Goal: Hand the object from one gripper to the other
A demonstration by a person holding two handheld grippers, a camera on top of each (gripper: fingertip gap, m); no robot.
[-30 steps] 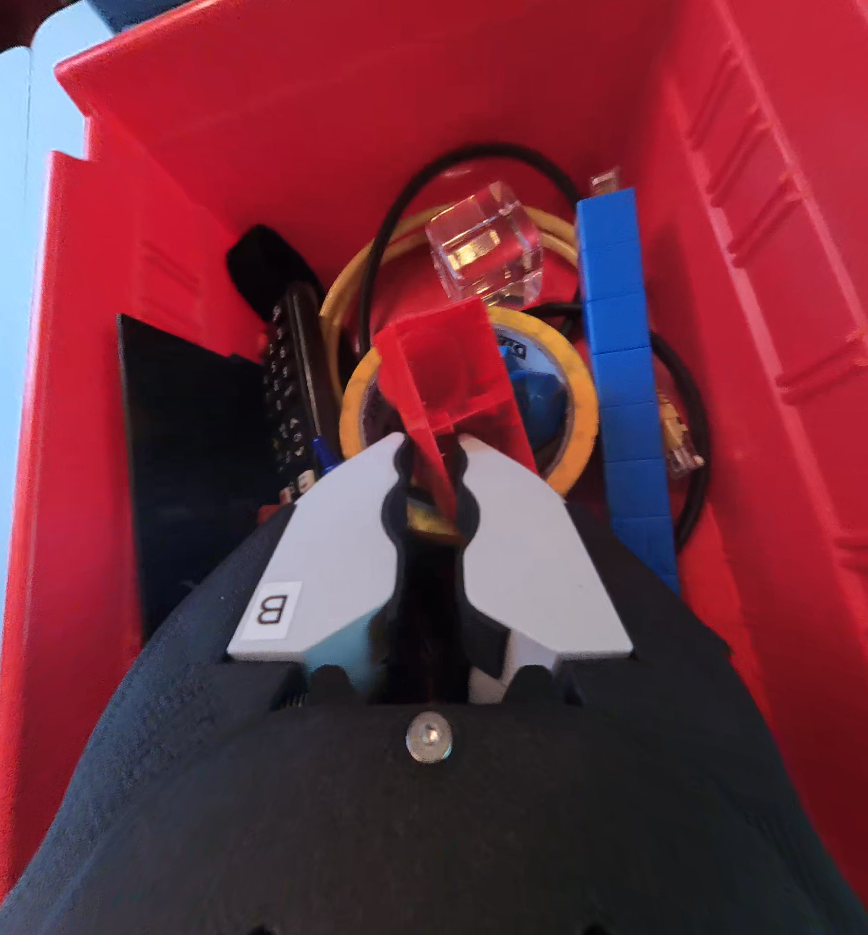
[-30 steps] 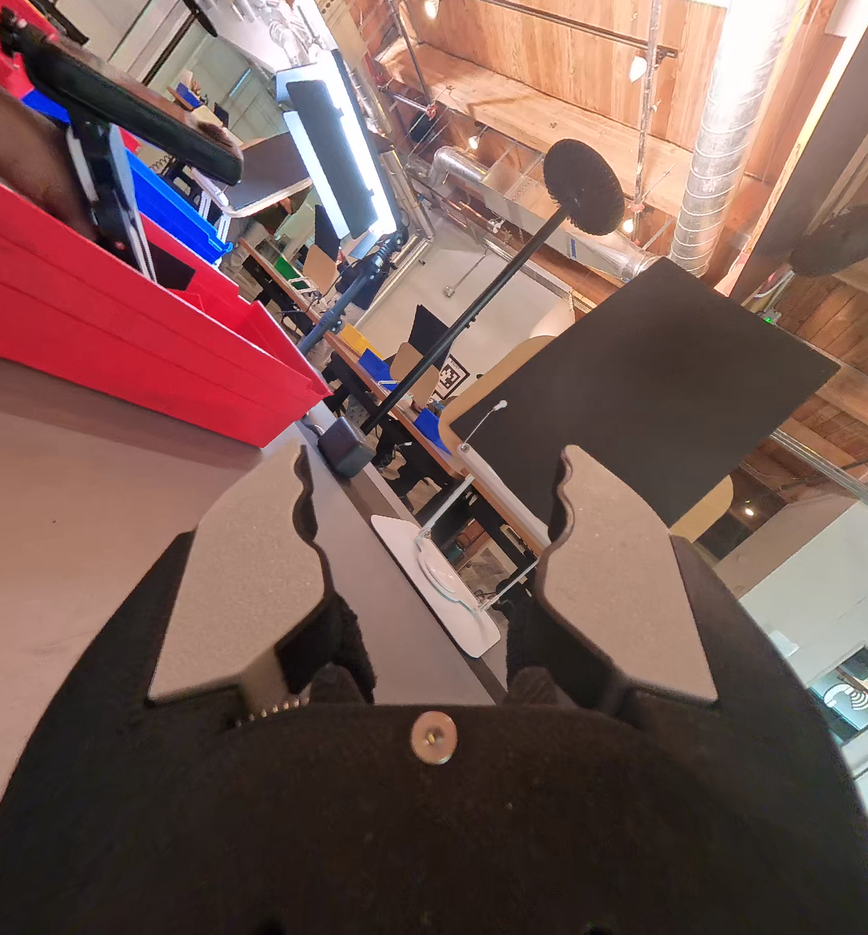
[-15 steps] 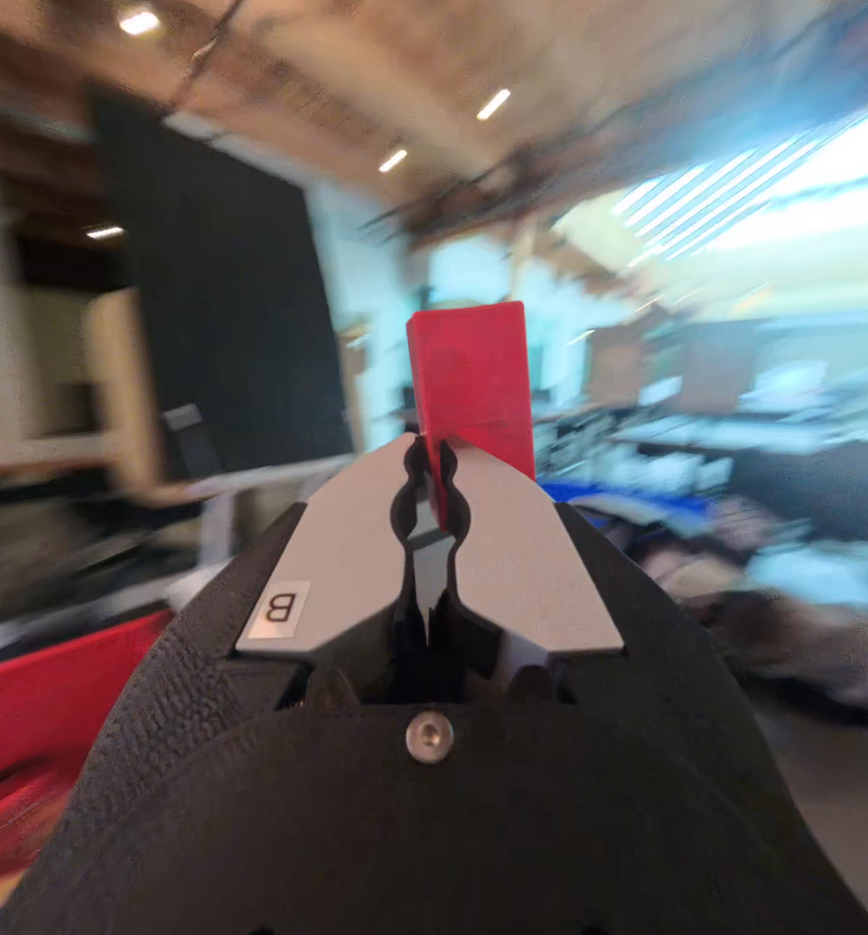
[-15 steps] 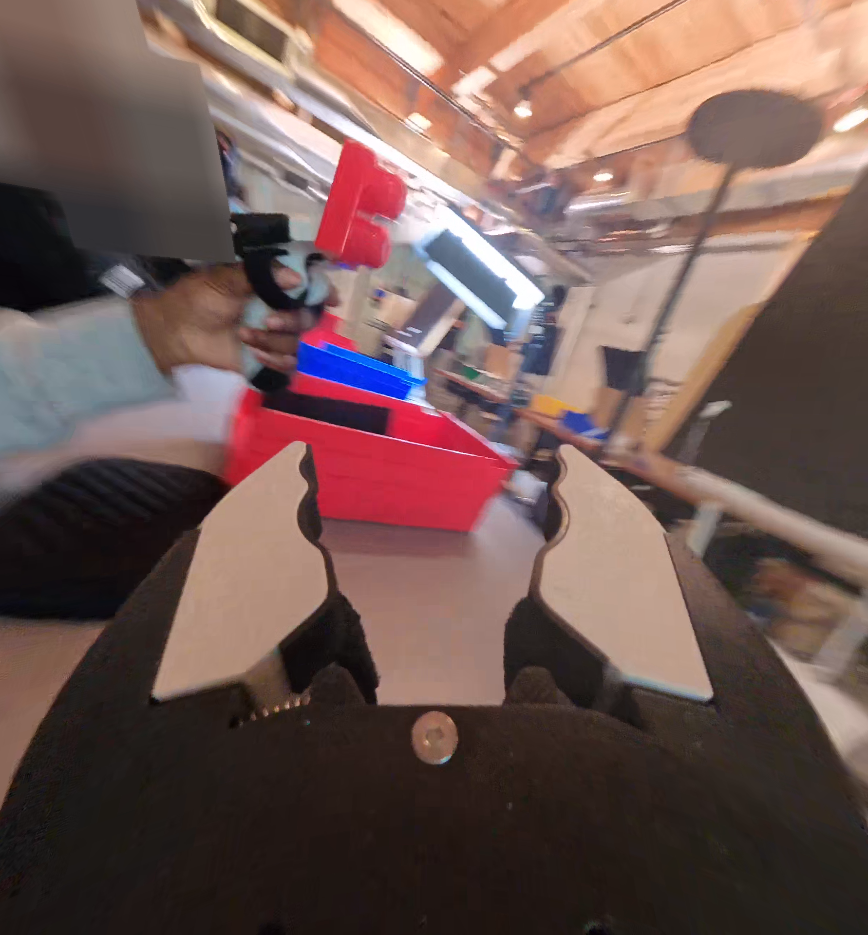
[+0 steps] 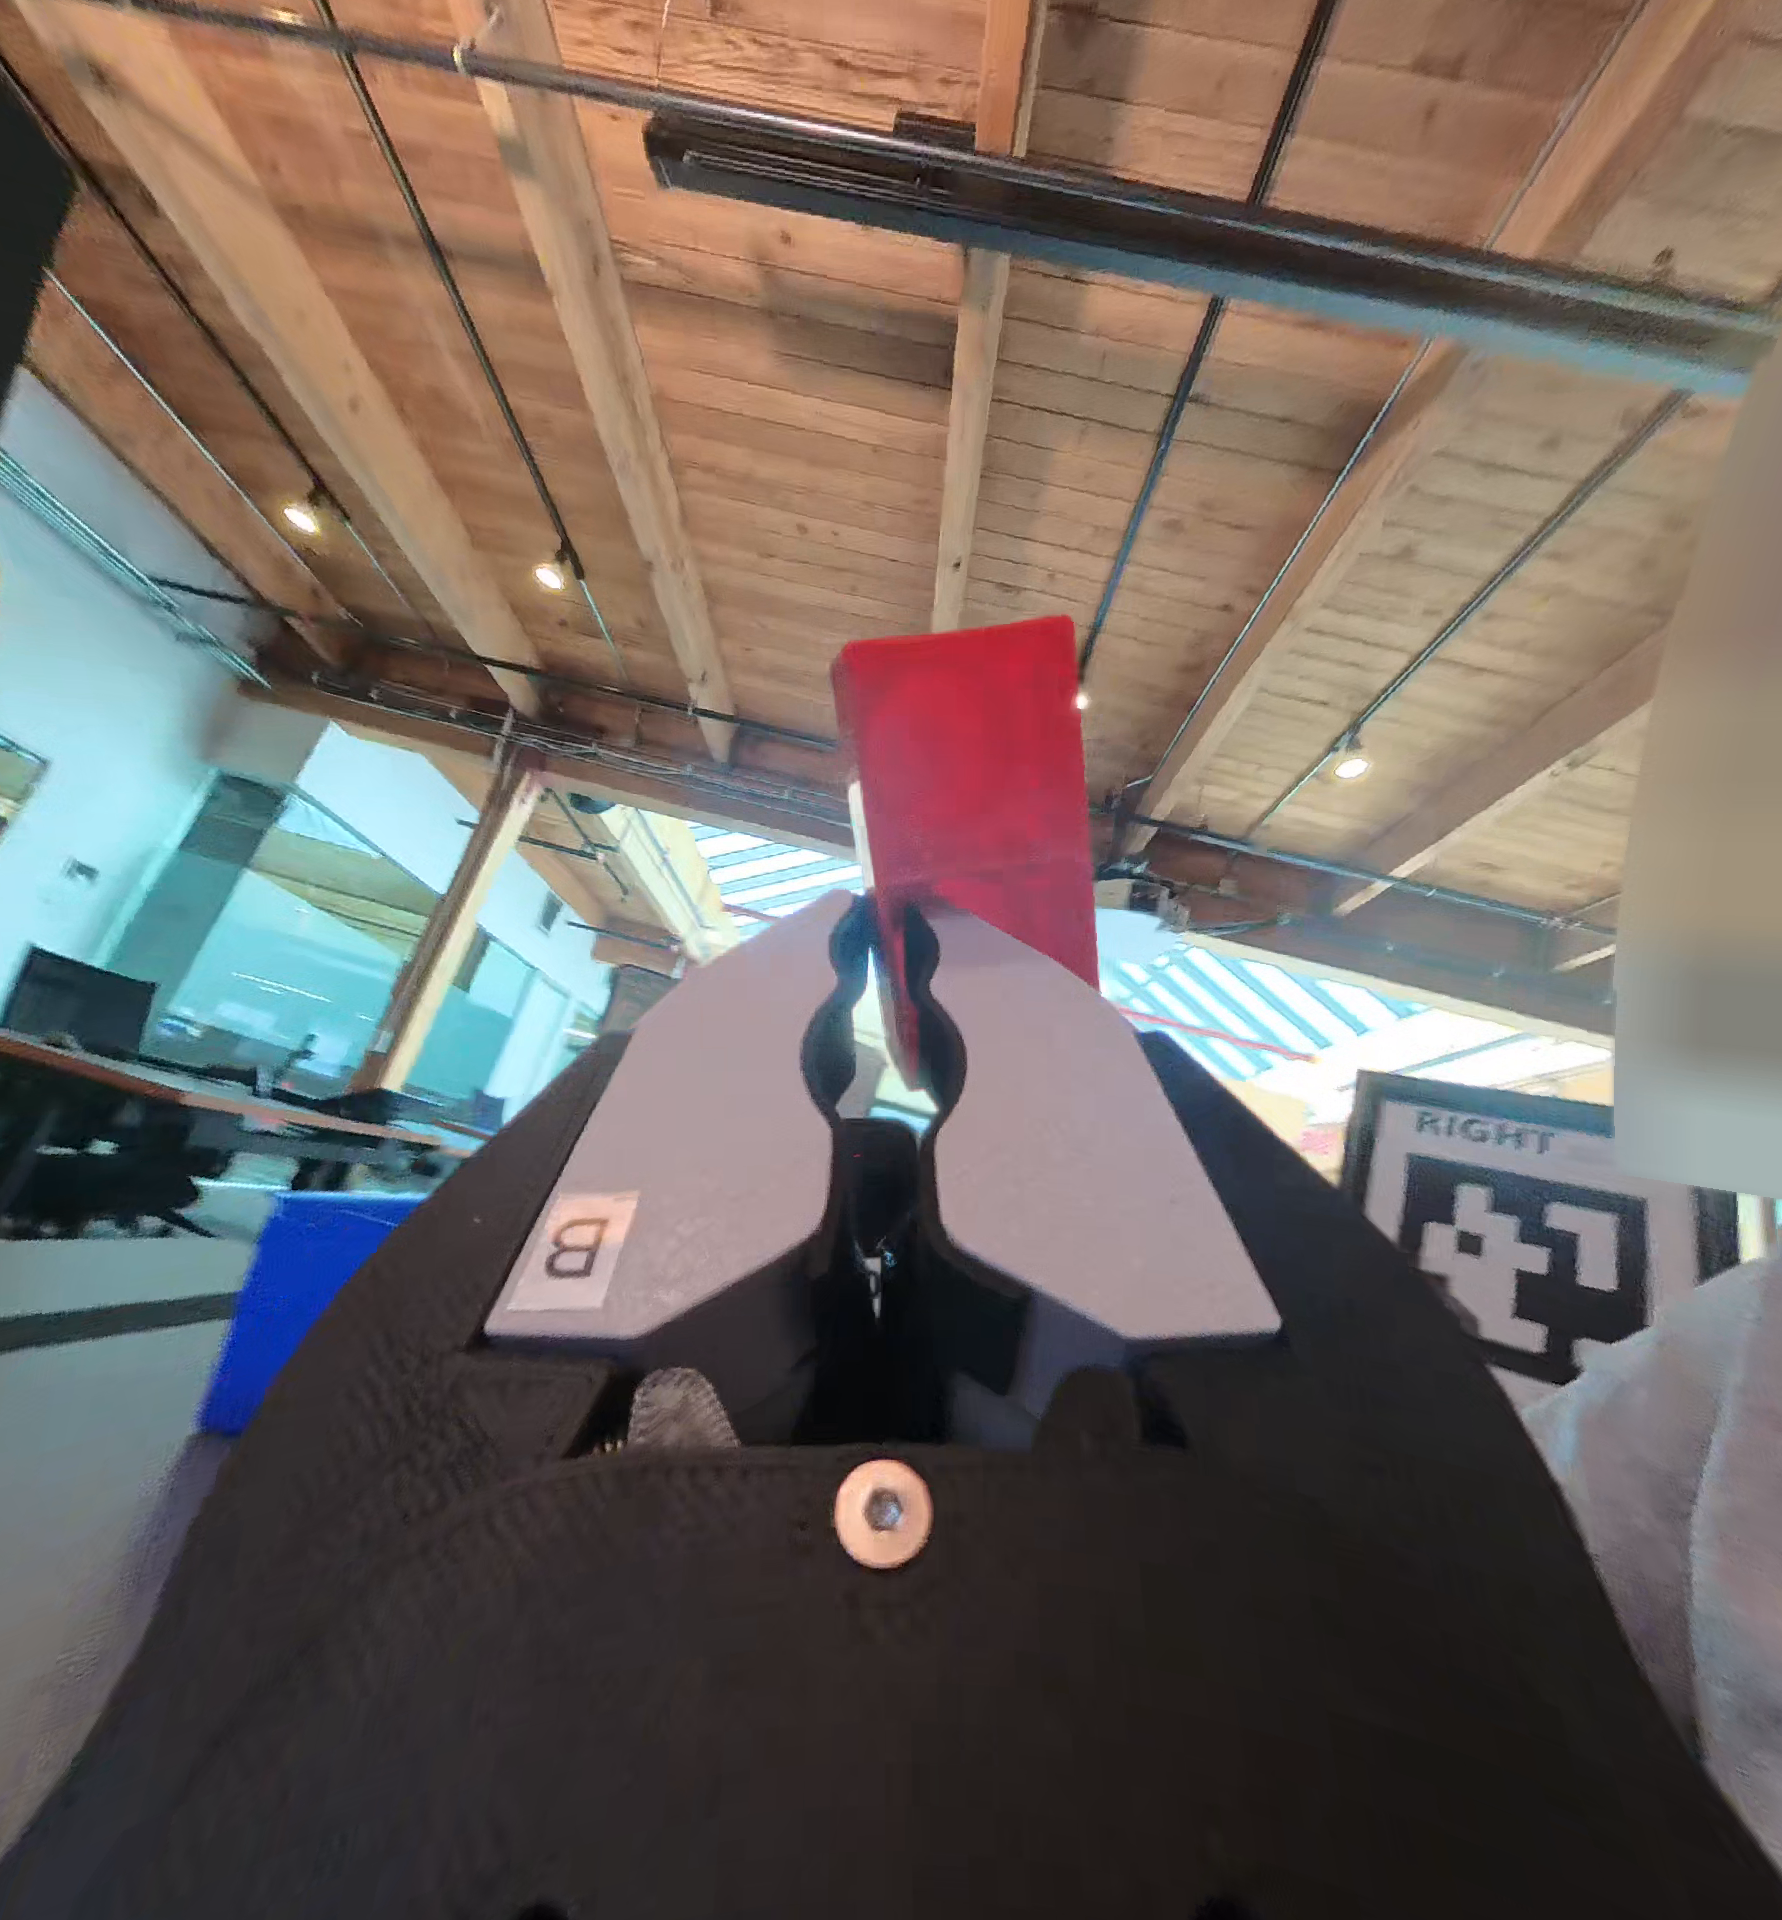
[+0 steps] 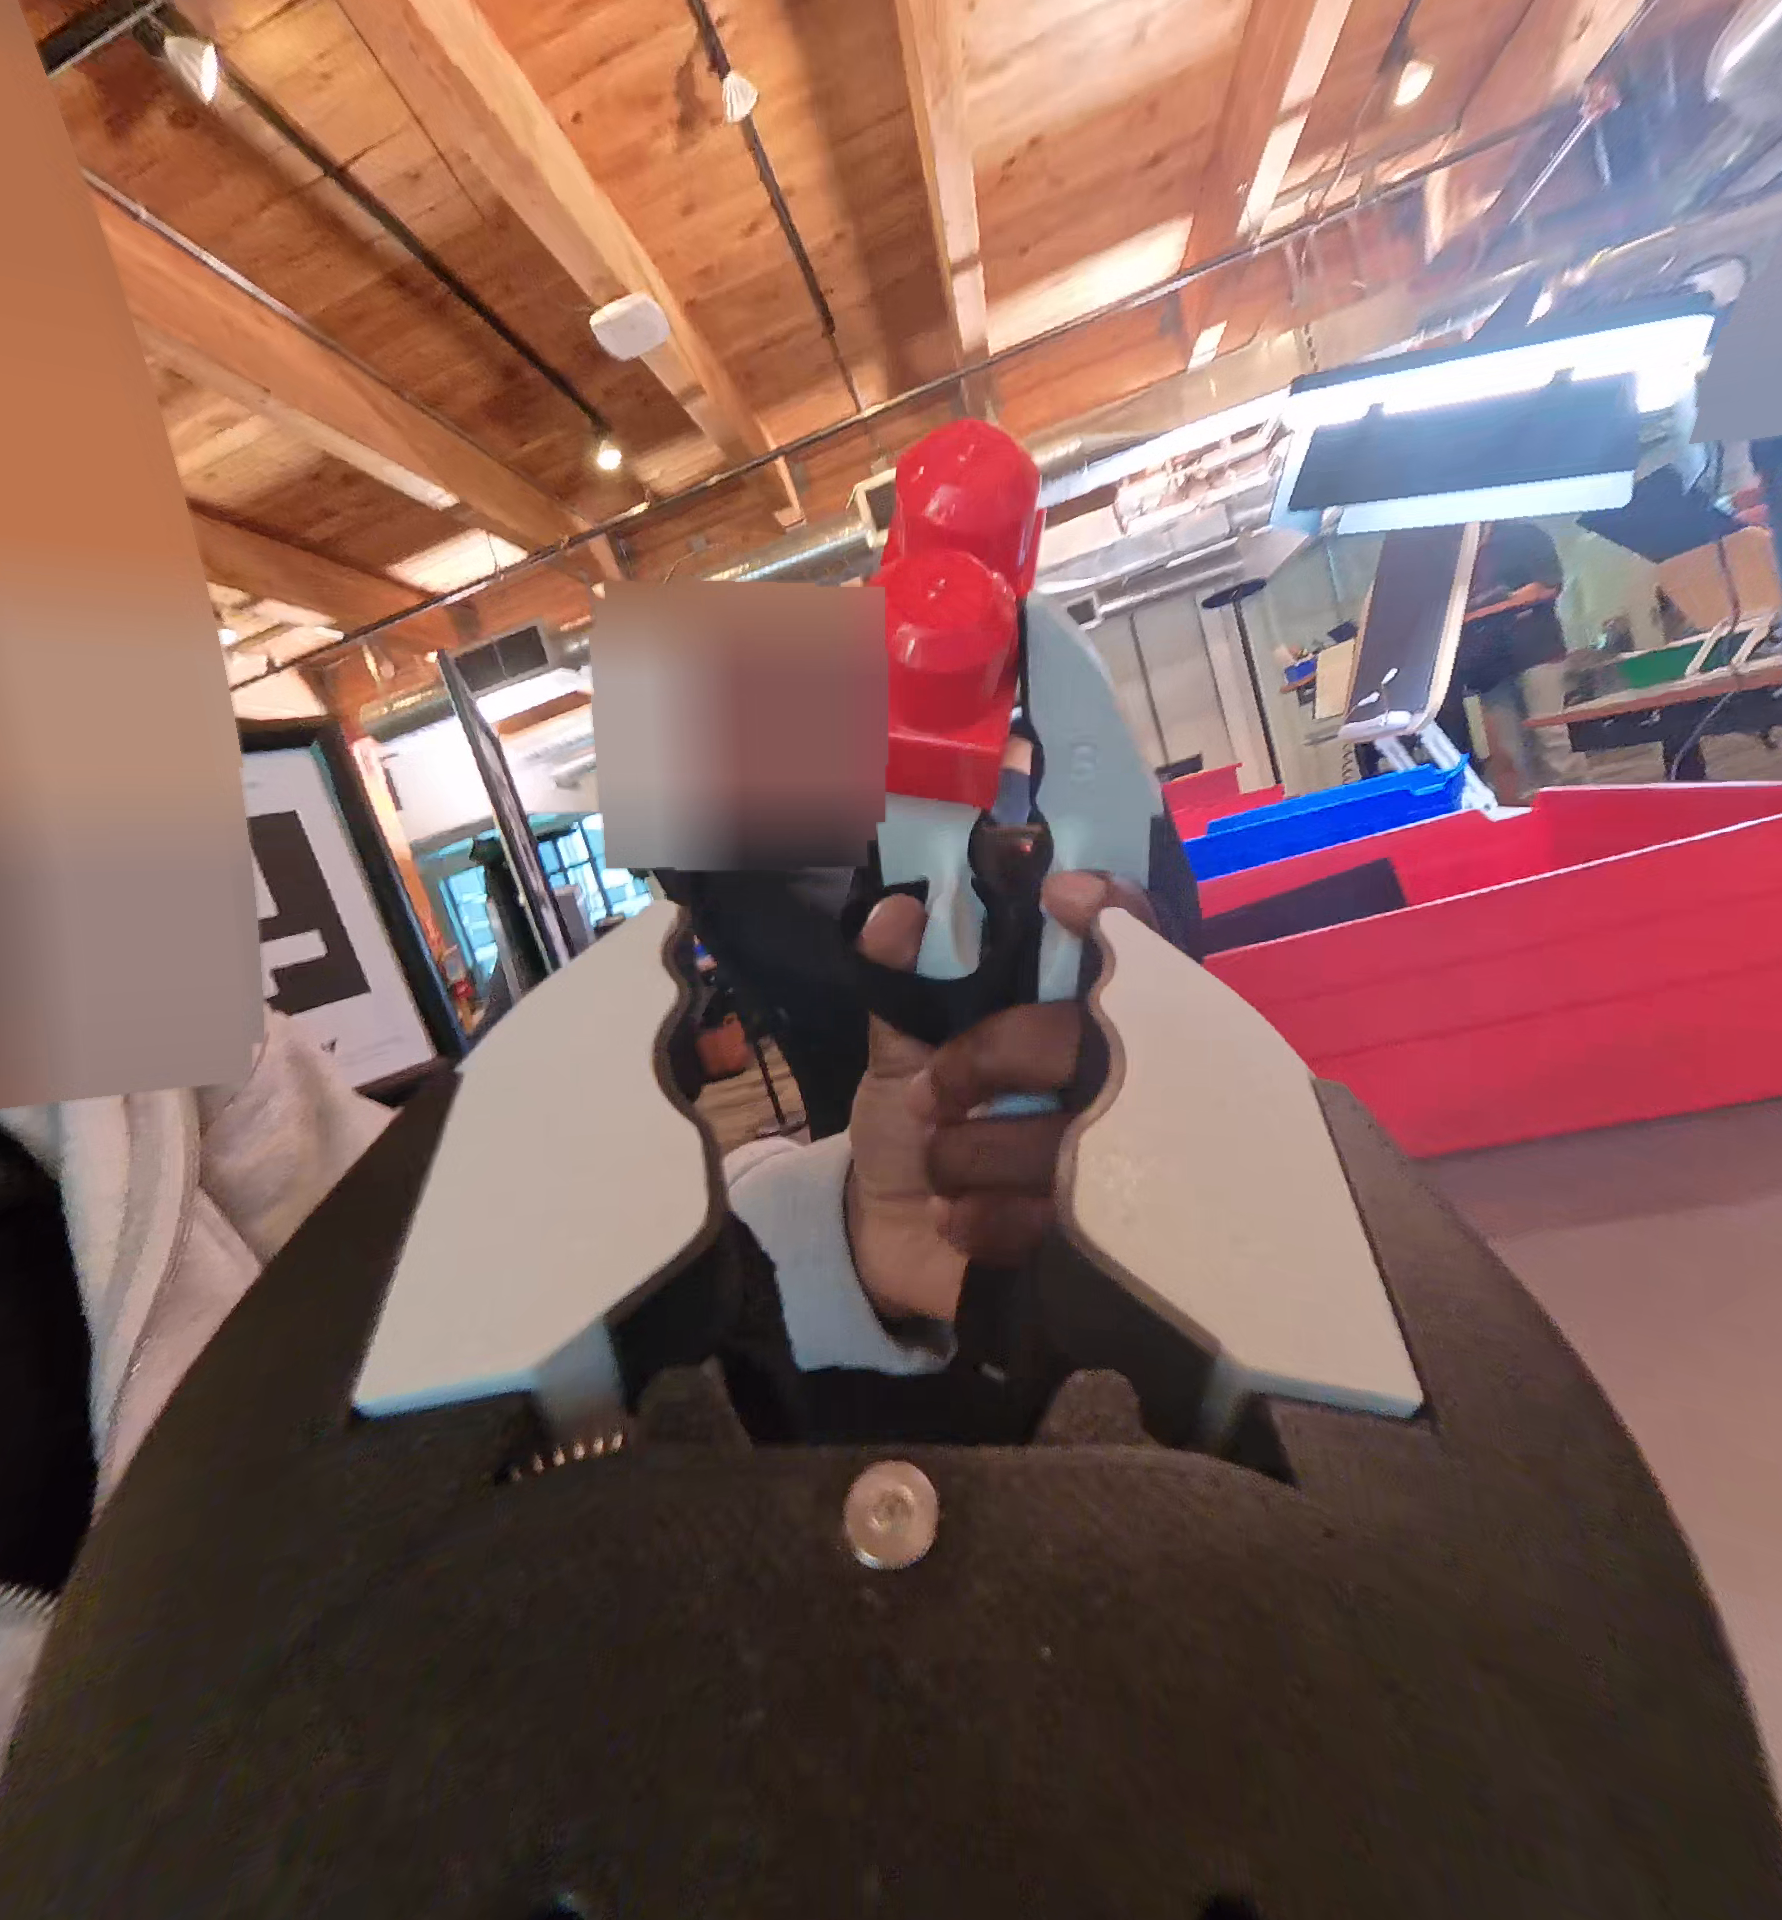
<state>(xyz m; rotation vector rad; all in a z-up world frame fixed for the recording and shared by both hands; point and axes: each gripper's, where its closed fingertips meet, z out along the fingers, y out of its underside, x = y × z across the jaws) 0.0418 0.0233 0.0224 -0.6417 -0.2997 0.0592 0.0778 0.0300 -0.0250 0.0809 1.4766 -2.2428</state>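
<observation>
The right gripper [image 6: 887, 997] has its jaws spread wide. Beyond it, a hand [image 6: 954, 1164] raises the left gripper [image 6: 1012, 769], clamped on a red block [image 6: 954, 623]. A red bin [image 6: 1552, 987] sits right of the hand.

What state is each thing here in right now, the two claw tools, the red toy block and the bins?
left gripper: shut on the red block, pointing up.
red block: held aloft, upright, studs facing the right gripper.
right gripper: open, empty, facing the block.
hand: wrapped around the left gripper's handle.
red bin: resting on the table.
</observation>
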